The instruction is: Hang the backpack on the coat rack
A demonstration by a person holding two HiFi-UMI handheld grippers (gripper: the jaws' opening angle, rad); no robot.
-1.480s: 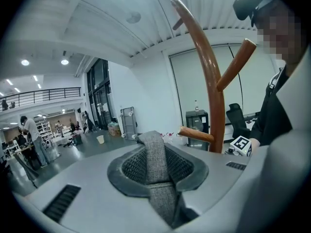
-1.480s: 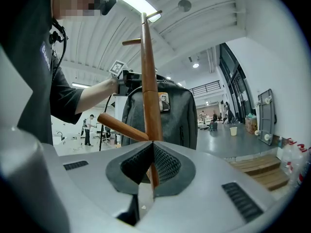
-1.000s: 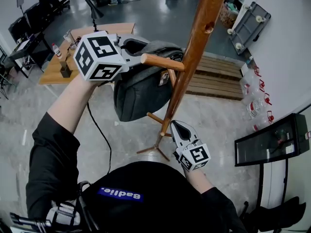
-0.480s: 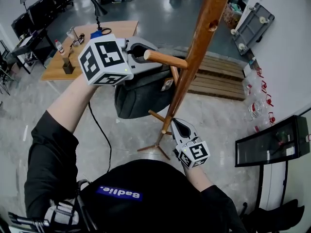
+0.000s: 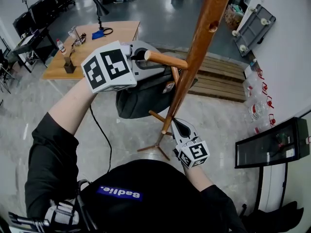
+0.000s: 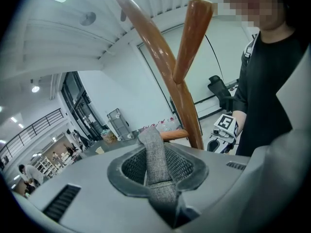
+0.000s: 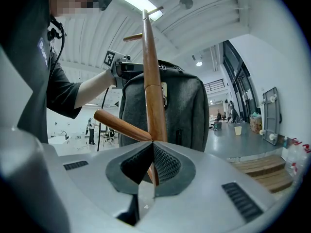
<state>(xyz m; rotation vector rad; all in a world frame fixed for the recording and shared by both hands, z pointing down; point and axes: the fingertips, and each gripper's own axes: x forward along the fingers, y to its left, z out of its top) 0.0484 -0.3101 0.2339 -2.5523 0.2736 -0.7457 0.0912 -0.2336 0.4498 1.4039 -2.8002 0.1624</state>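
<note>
The wooden coat rack's pole (image 5: 200, 38) rises in front of me, with one peg (image 5: 167, 60) sticking out to the left. My left gripper (image 5: 141, 58) is shut on the grey top strap (image 6: 156, 165) of the dark grey backpack (image 5: 138, 95). It holds the strap right at the peg's tip, and the bag hangs below against the pole. Whether the strap is around the peg I cannot tell. Lower down, my right gripper (image 5: 174, 126) is shut on the pole (image 7: 150, 91), just above a slanted lower peg (image 7: 121, 125). The backpack (image 7: 180, 110) hangs behind the pole in the right gripper view.
A wooden table (image 5: 116, 30) with a bottle and small items stands at the back left, with dark chairs (image 5: 36, 13) beyond it. A slatted wooden platform (image 5: 218, 79) lies behind the rack. A dark screen (image 5: 272, 140) stands at the right and a trolley (image 5: 250, 25) leans on the wall.
My left gripper has moved right and a little down with the strap, rolling as it went, and now sits close to the peg's tip. The right gripper has stayed on the pole.
</note>
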